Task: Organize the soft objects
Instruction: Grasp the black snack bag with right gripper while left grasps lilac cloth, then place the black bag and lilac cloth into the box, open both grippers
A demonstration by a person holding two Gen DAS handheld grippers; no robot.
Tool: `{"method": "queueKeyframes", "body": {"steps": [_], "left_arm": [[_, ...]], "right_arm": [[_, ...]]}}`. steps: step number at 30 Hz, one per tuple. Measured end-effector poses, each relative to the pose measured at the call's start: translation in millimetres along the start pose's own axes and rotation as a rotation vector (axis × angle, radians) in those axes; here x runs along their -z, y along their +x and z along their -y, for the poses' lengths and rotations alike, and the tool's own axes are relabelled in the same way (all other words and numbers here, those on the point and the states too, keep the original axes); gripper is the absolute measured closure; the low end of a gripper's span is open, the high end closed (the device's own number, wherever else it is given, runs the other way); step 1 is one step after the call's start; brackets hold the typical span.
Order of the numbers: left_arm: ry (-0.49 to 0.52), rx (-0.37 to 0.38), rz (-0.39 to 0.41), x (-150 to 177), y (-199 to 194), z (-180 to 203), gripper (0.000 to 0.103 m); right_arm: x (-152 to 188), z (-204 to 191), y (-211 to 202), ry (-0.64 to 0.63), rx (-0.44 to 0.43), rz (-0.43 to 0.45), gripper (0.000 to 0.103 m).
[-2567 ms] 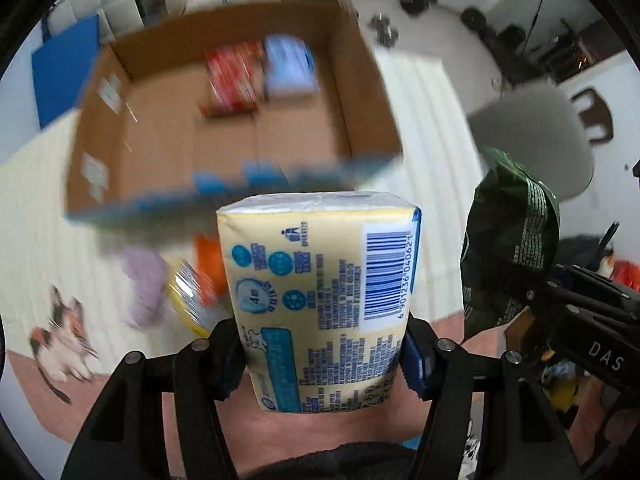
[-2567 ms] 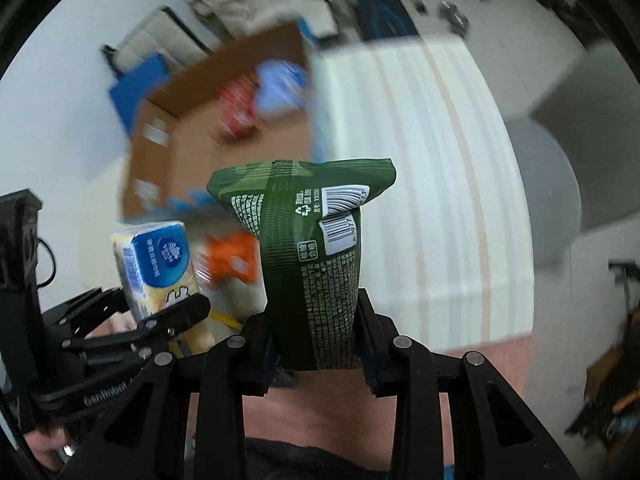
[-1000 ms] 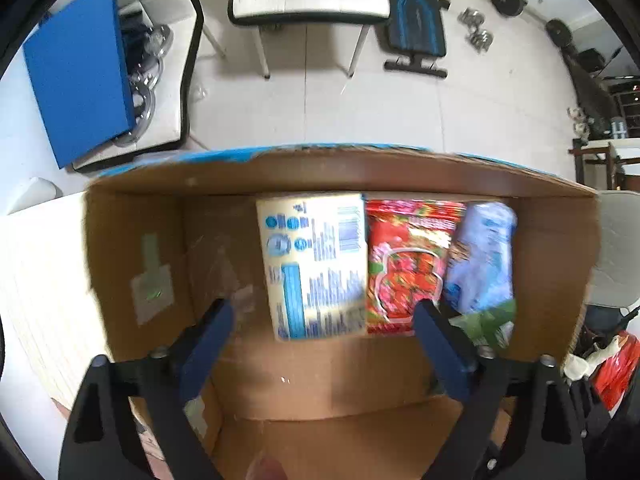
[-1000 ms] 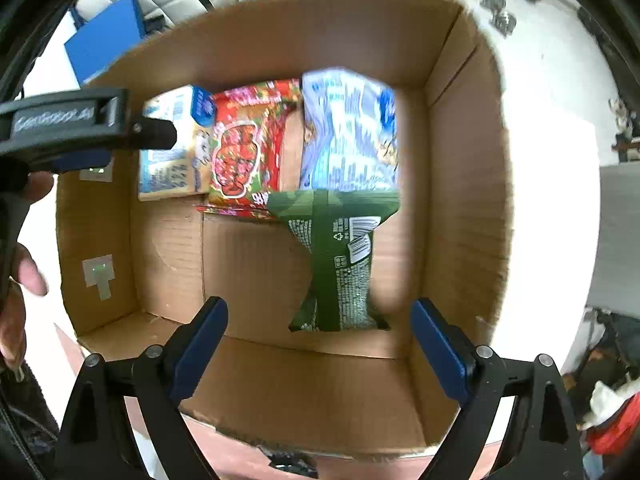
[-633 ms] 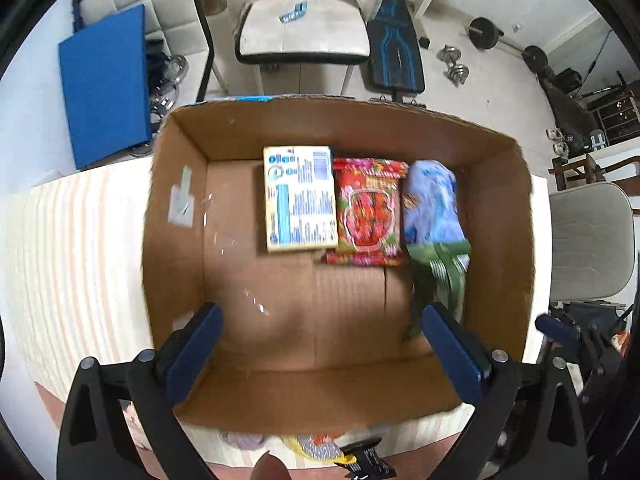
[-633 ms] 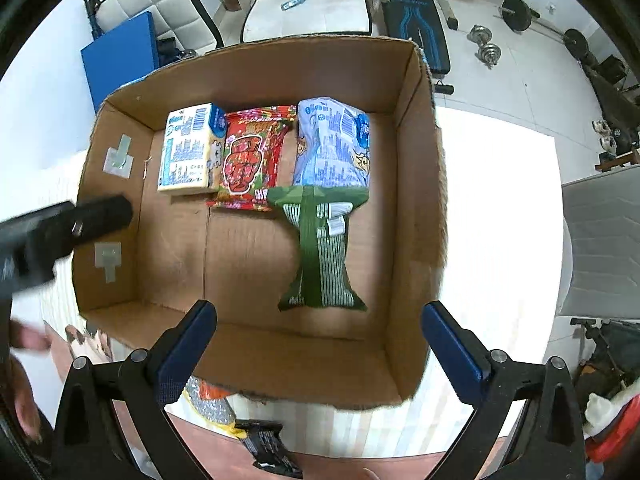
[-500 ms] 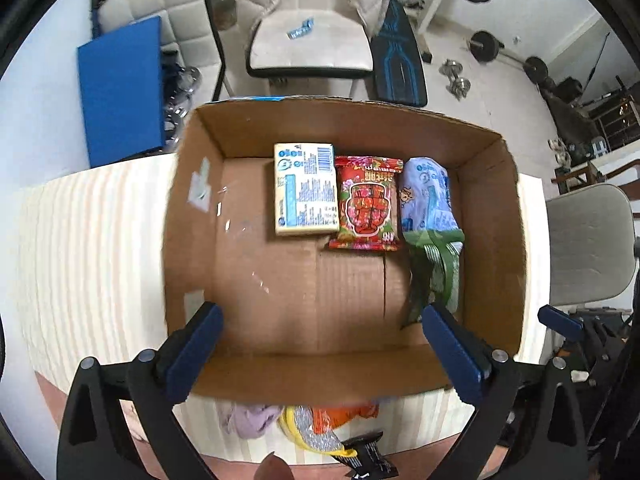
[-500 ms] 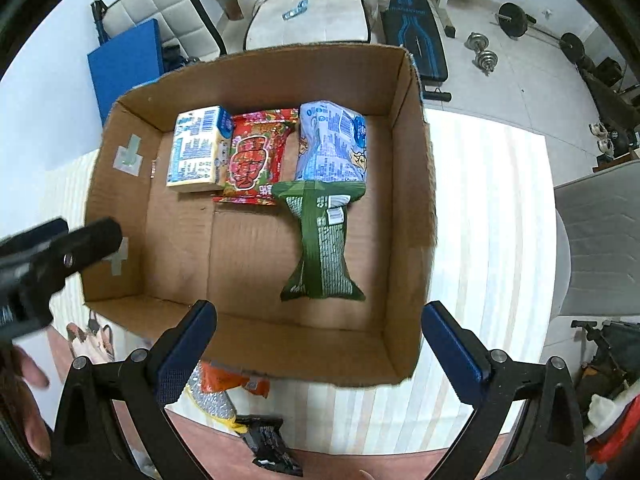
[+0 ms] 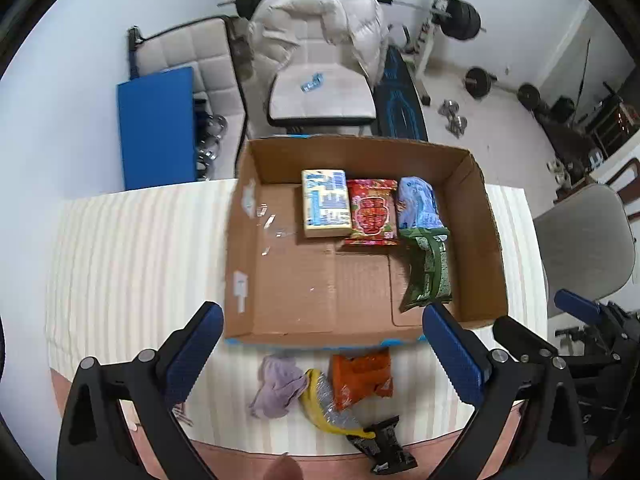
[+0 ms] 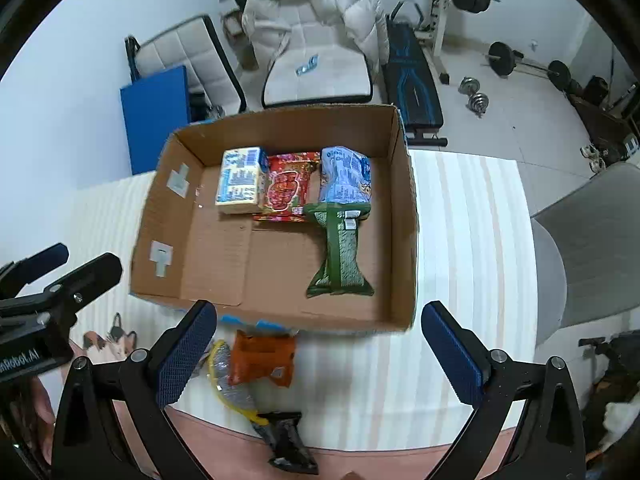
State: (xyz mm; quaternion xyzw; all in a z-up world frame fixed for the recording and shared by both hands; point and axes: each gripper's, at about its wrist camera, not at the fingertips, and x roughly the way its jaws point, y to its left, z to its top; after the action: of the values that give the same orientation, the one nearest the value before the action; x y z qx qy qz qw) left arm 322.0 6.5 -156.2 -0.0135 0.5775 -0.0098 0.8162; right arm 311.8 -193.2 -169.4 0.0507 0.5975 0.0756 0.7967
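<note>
The cardboard box (image 9: 476,216) (image 10: 404,208) holds a yellow tissue pack (image 9: 325,209) (image 10: 240,181), a red snack bag (image 9: 372,212) (image 10: 286,188), a light blue bag (image 9: 418,203) (image 10: 346,174) and a green bag (image 9: 428,270) (image 10: 342,254). In front of the box on the striped cloth lie a purple cloth (image 9: 276,386), a yellow-silver bag (image 9: 326,404) (image 10: 232,380), an orange bag (image 9: 360,374) (image 10: 262,360) and a black packet (image 9: 386,446) (image 10: 286,444). My left gripper (image 9: 320,344) and right gripper (image 10: 318,338) are both open and empty, above the loose items.
The box stands on a striped tablecloth (image 9: 136,256) (image 10: 472,240). A grey chair (image 9: 584,240) (image 10: 592,240) stands at the right. Behind the table are a padded chair with a white jacket (image 9: 320,40), a blue panel (image 9: 158,128) and gym weights (image 10: 474,98).
Both grippers let go of the tissue pack and the green bag in the box, opened, and pulled back and up. The loose items in front of the box came into view.
</note>
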Motion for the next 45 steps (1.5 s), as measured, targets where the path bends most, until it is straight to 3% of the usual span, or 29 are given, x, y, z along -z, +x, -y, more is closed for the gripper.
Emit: {"method": "queueKeyframes", "body": {"steps": [3, 6, 11, 16, 20, 24, 30, 32, 33, 35, 38, 45], "left_arm": [[0.009, -0.011, 0.028, 22, -9, -13, 0.001], [0.029, -0.048, 0.001, 51, 1, -29, 0.001], [0.058, -0.057, -0.164, 96, 55, -58, 0.001], [0.081, -0.077, -0.269, 122, 109, -75, 0.005], [0.093, -0.06, -0.337, 128, 142, -75, 0.006], [0.106, -0.059, -0.389, 127, 173, -70, 0.006], [0.109, -0.029, -0.437, 125, 206, -63, 0.006], [0.091, -0.013, -0.447, 128, 212, -63, 0.02], [0.077, 0.0, -0.452, 131, 214, -65, 0.024], [0.043, 0.029, -0.474, 137, 217, -69, 0.043], [0.003, 0.033, -0.468, 147, 210, -75, 0.061], [-0.115, 0.052, -0.52, 210, 188, -93, 0.062]], "right_arm": [[27, -4, -6, -0.009, 0.017, 0.03, 0.0], [62, -10, 8, -0.006, 0.013, -0.03, 0.0], [128, -19, 58, 0.029, -0.017, -0.224, 0.0], [179, -27, 109, 0.035, -0.015, -0.343, 0.0], [203, -39, 144, 0.021, -0.016, -0.412, 0.001], [217, -54, 173, -0.008, -0.022, -0.463, 0.009], [226, -58, 192, 0.007, 0.031, -0.486, 0.019], [226, -58, 192, 0.002, 0.064, -0.488, 0.034], [227, -56, 191, 0.004, 0.075, -0.486, 0.037], [228, -47, 189, 0.036, 0.065, -0.489, 0.046], [235, -28, 185, 0.103, 0.055, -0.501, 0.048], [253, 1, 175, 0.199, -0.007, -0.509, 0.049]]}}
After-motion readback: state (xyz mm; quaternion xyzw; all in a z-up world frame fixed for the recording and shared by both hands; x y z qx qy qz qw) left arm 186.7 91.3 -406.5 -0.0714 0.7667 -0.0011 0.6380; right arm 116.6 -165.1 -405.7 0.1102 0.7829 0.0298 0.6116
